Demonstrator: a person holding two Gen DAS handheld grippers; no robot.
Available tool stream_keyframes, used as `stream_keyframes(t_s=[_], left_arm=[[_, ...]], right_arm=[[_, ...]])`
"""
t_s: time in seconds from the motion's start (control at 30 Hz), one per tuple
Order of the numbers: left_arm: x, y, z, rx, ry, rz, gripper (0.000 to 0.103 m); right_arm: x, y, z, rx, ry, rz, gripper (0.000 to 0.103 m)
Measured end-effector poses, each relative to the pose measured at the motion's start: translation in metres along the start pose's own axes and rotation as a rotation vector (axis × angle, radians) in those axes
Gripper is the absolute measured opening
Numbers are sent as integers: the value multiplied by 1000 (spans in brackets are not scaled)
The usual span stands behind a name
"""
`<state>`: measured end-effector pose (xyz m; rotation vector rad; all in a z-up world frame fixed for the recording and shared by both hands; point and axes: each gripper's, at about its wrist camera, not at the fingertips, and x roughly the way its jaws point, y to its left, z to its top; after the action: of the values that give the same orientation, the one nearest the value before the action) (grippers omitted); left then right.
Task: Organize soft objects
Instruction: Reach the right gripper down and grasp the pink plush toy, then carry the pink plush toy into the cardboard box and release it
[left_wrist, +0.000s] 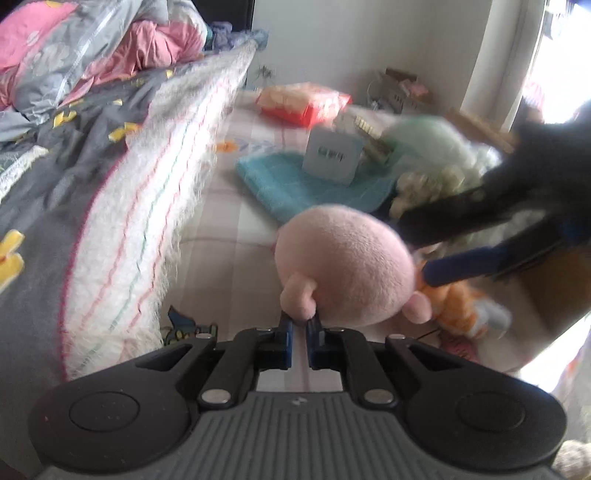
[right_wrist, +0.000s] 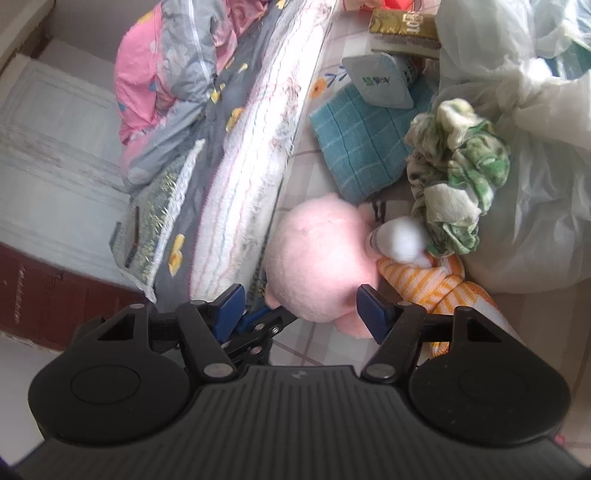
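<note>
pink plush toy (left_wrist: 347, 262) | teal checked towel (right_wrist: 360, 147) | orange-striped cloth (right_wrist: 439, 284) (white stripes)

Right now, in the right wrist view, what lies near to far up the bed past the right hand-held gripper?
Round pink plush toy → folded teal checked towel → pale grey tissue pack → shiny gold box.

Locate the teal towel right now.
The teal towel lies flat on the checked sheet mid-frame in both wrist views, beyond the pink plush, with a small white packet on its far edge.
</note>
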<state>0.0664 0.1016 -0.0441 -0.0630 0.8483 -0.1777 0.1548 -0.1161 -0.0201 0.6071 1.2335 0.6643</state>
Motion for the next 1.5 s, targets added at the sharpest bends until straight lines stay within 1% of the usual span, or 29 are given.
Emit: stream_keyframes(t_s=[0.13, 0.2, 0.27, 0.3, 0.4, 0.43, 0.53, 0.6, 0.63, 0.7, 0.73, 0.77, 0.83, 0.9, 1.0, 1.07, 1.2, 1.27, 1.37, 1.4, 1.43, 1.5], left_arm=[[-20, 0, 11, -46, -43, -55, 7], [-29, 2, 17, -85, -54, -95, 6], [-36, 4, 25, -123, -70, -132, 1], [-41, 5, 29, -138, -82, -149, 0], [-51, 5, 40, -169, -116, -211, 0], [-52, 2, 43, -163, -125, -212, 0], [-46, -6, 46, -141, -121, -166, 0], [-43, -7, 43, -151, -107, -146, 2], [-43, -7, 40, -153, -105, -130, 4], [-45, -4, 33, -163, -103, -95, 9], [-47, 0, 29, -178, -100, -80, 17], [-48, 5, 25, -200, -95, -69, 22], [-52, 18, 16, -256, -88, -44, 23], [-58, 31, 8, -306, -94, -12, 24], [-69, 44, -1, -359, -117, 31, 32], [-78, 51, -7, -384, -136, 43, 38], [-88, 56, -15, -404, -155, 63, 40], [-90, 57, -18, -399, -151, 65, 41], [-90, 55, -20, -389, -147, 60, 41], [-89, 55, -20, -386, -144, 56, 41], [-88, 55, -20, -382, -141, 51, 41], [-86, 53, -20, -376, -136, 43, 42]], right_arm=[[-7, -12, 0, 83, -39, 51, 68], [-13, -12, -3, 74, -67, 64, 69], [-22, -11, -5, 59, -87, 87, 70], [-27, -11, -5, 57, -93, 99, 71], [-41, -10, -8, 46, -121, 121, 72], [-45, -9, -9, 24, -136, 117, 72], [-57, -4, -13, -48, -179, 78, 74], [-60, -1, -14, -92, -174, 47, 75], [-61, 2, -15, -125, -165, 27, 75], [-60, 12, -18, -215, -156, -33, 75], [-60, 18, -19, -280, -152, -66, 75], [-58, 27, -21, -352, -145, -102, 75], [-52, 48, -25, -519, -128, -172, 75], [-41, 73, -33, -725, -103, -226, 75], [-15, 107, -54, -1080, -23, -270, 75], [6, 120, -70, -1288, 42, -297, 75], [44, 126, -95, -1580, 167, -366, 75], [59, 125, -105, -1667, 211, -401, 79], [74, 119, -108, -1710, 251, -446, 84], [77, 116, -110, -1721, 244, -460, 89], [80, 113, -111, -1730, 236, -470, 92], [86, 109, -114, -1743, 203, -482, 94]])
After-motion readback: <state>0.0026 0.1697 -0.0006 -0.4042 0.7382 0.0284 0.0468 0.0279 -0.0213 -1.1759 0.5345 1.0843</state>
